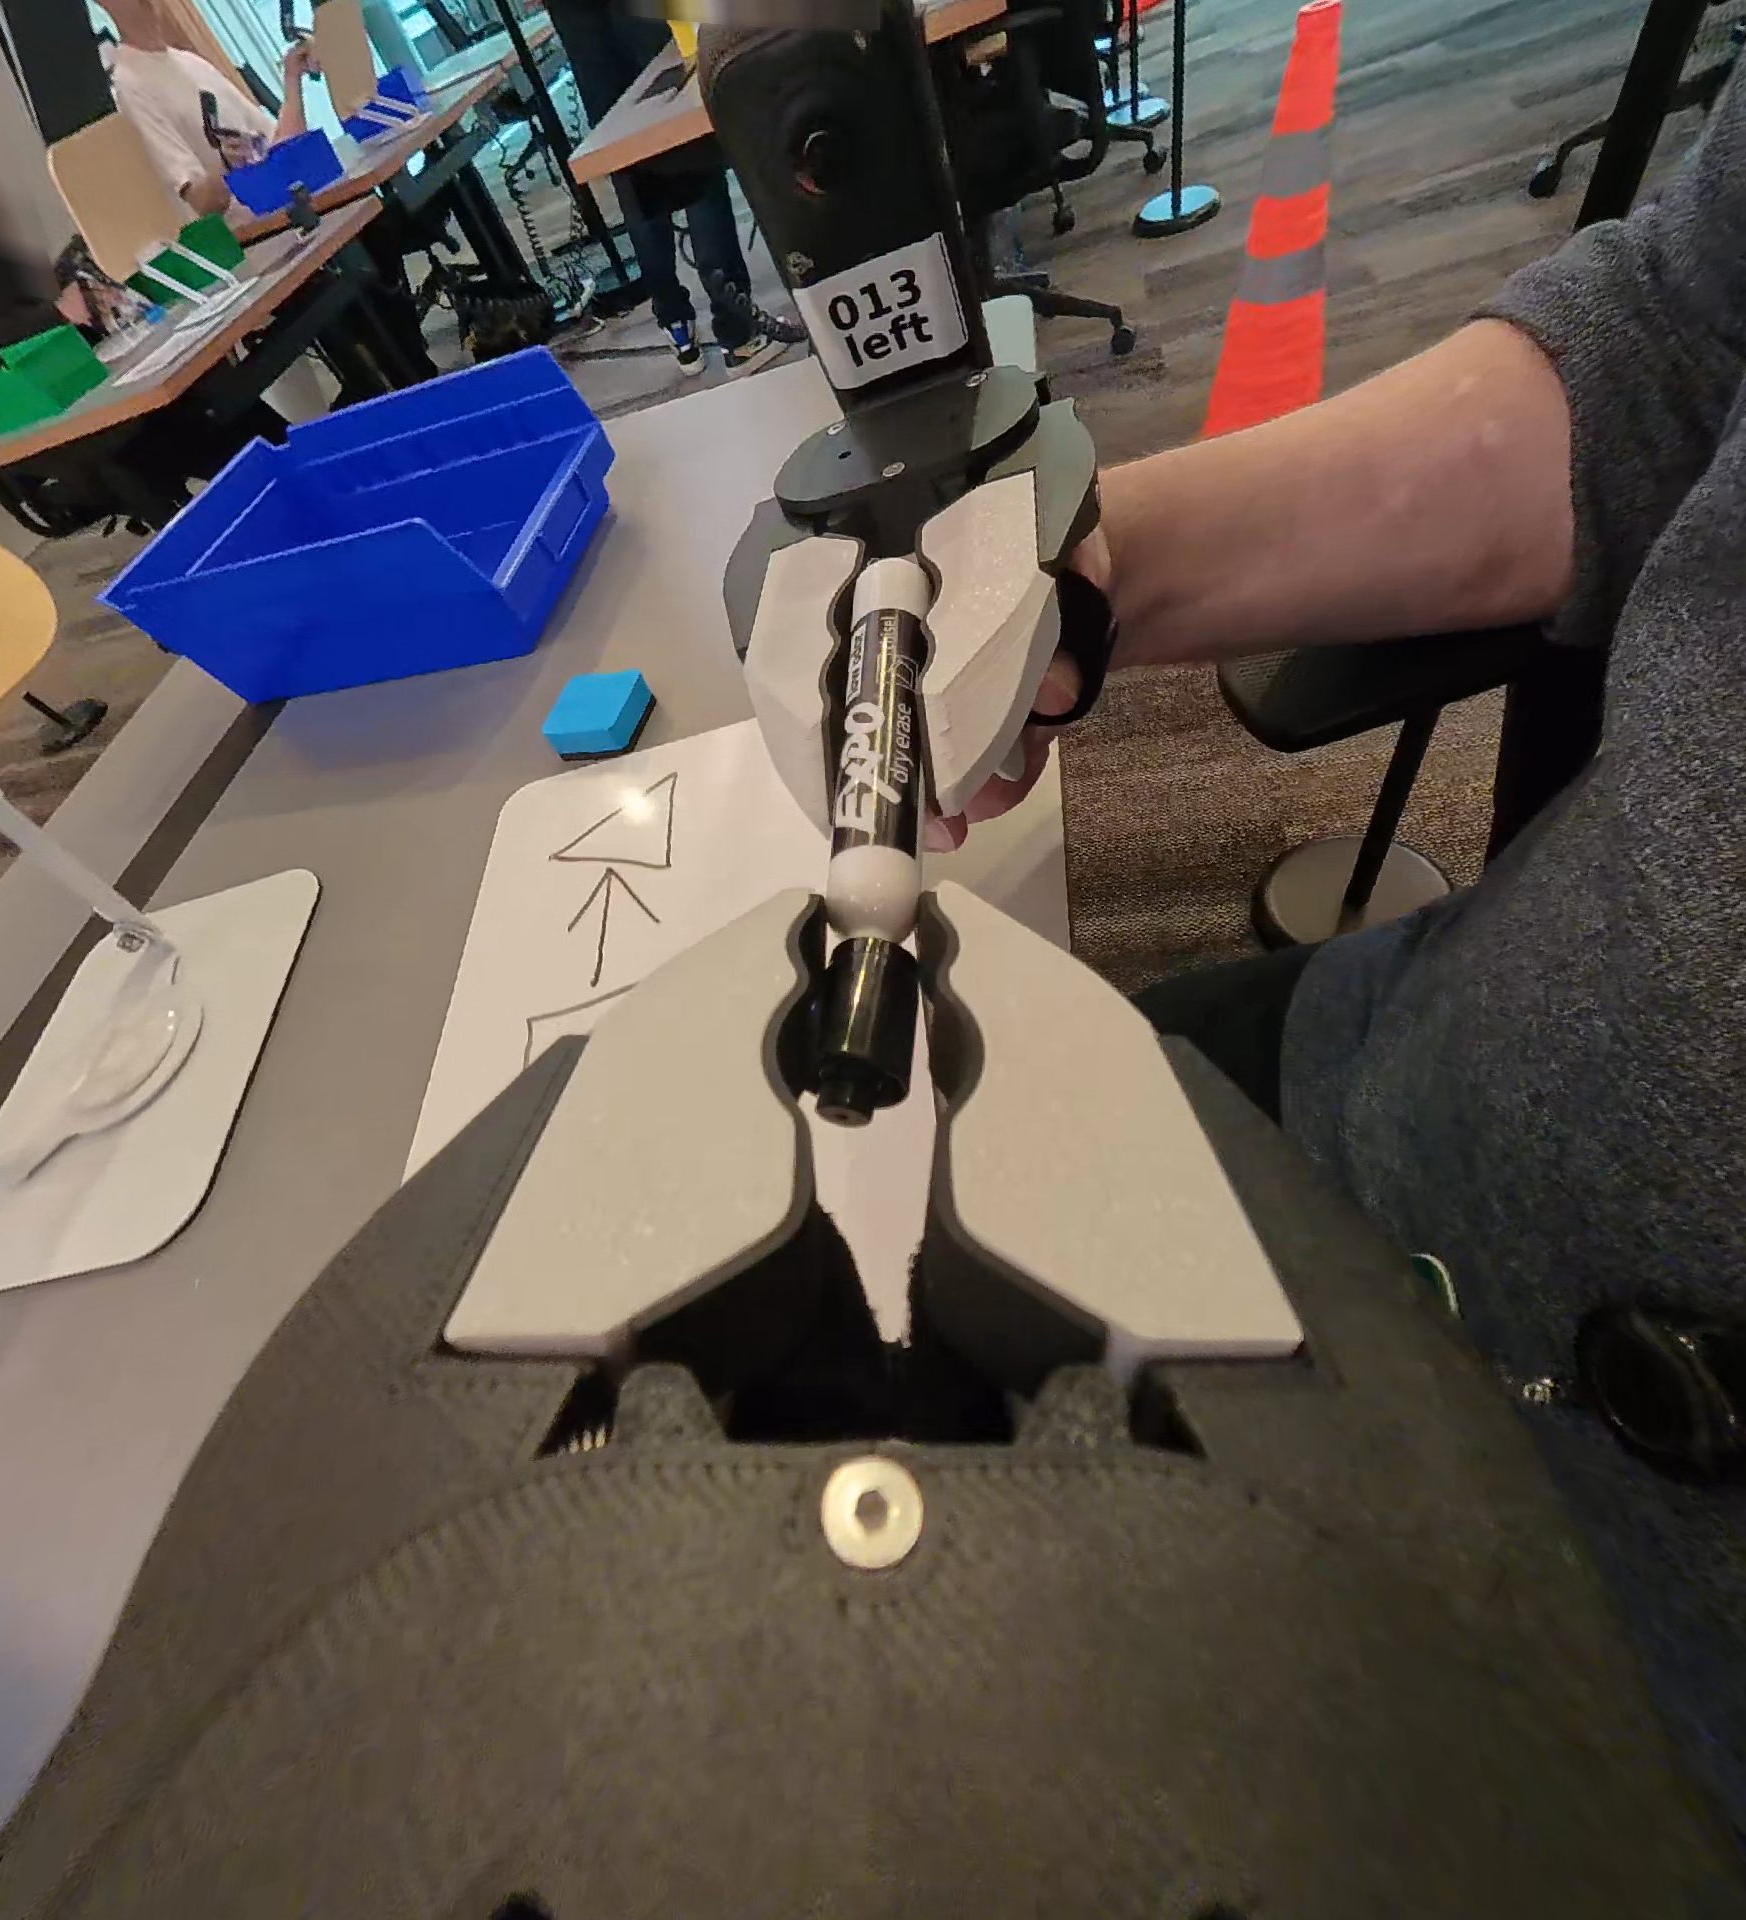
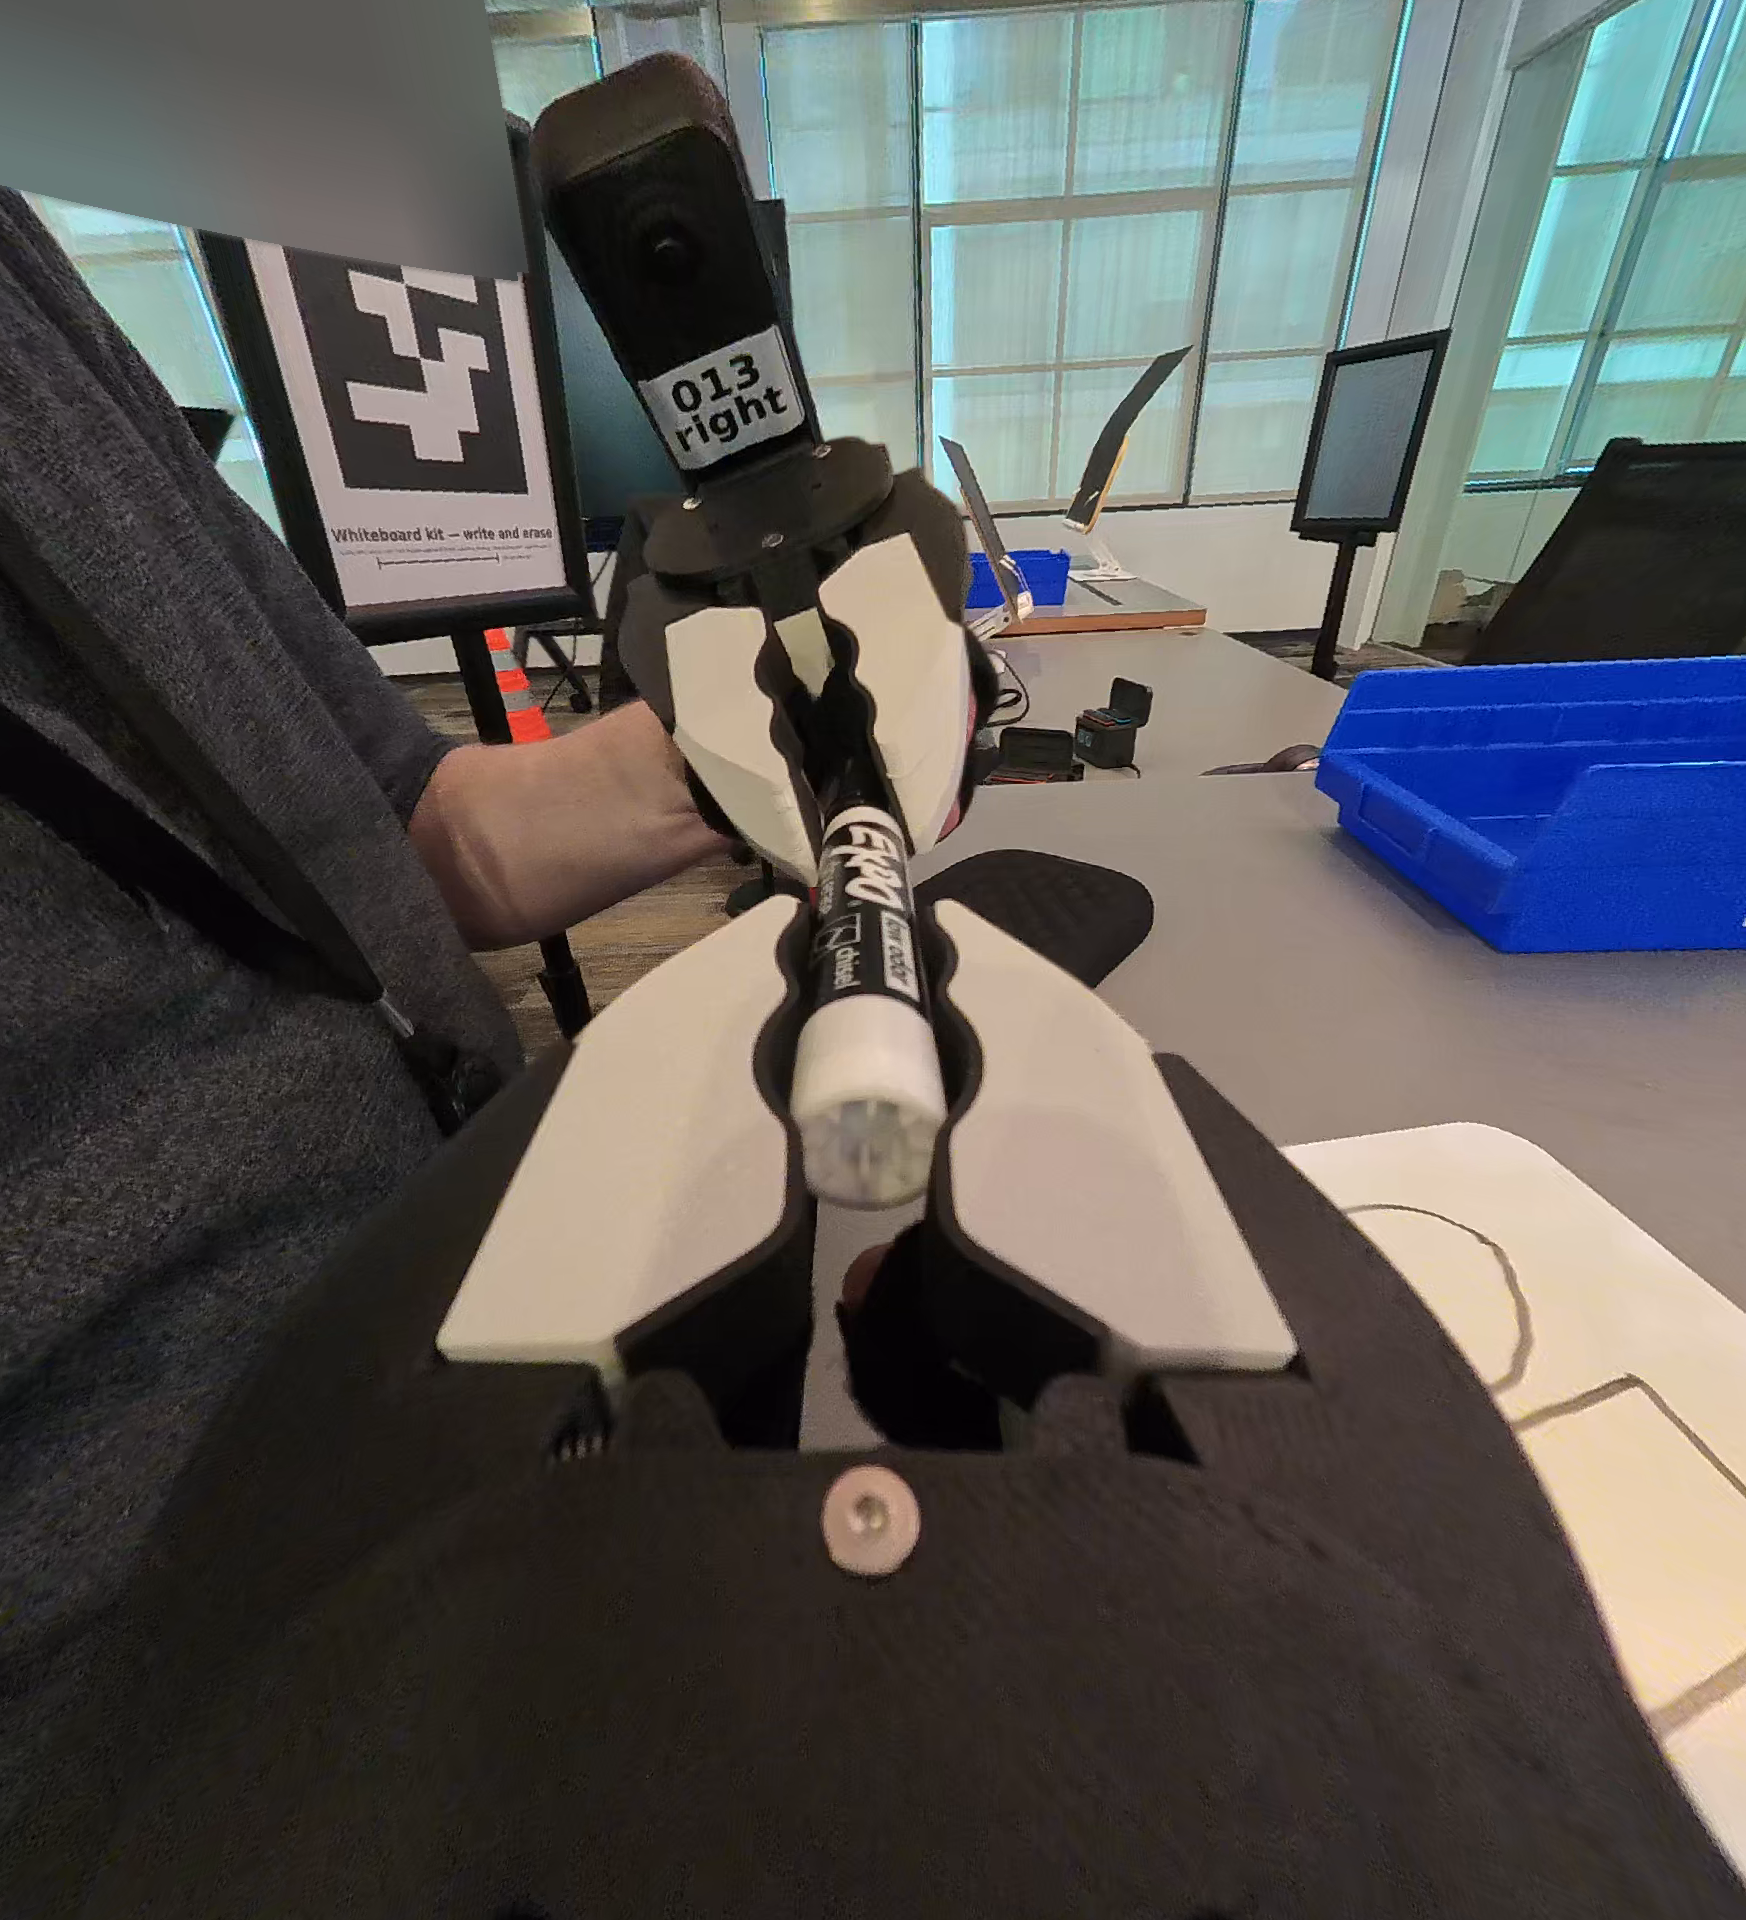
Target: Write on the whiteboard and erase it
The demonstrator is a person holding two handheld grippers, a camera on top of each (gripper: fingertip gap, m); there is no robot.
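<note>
Grey tabletop fills the left wrist view, with the whiteboard (image 1: 703,831) at centre already drawn on. Both grippers pinch one marker (image 1: 874,748) — the left gripper (image 1: 869,940) at its cap end, the right gripper (image 2: 864,1023) on the barrel — likely to recap it. A blue eraser (image 1: 599,712) waits nearby.

Even, bright daylight from windows (image 2: 1108,260) beyond the fingers; glare on whiteboard (image 1: 630,800); soft shadows; wide-angle edge distortion.
</note>
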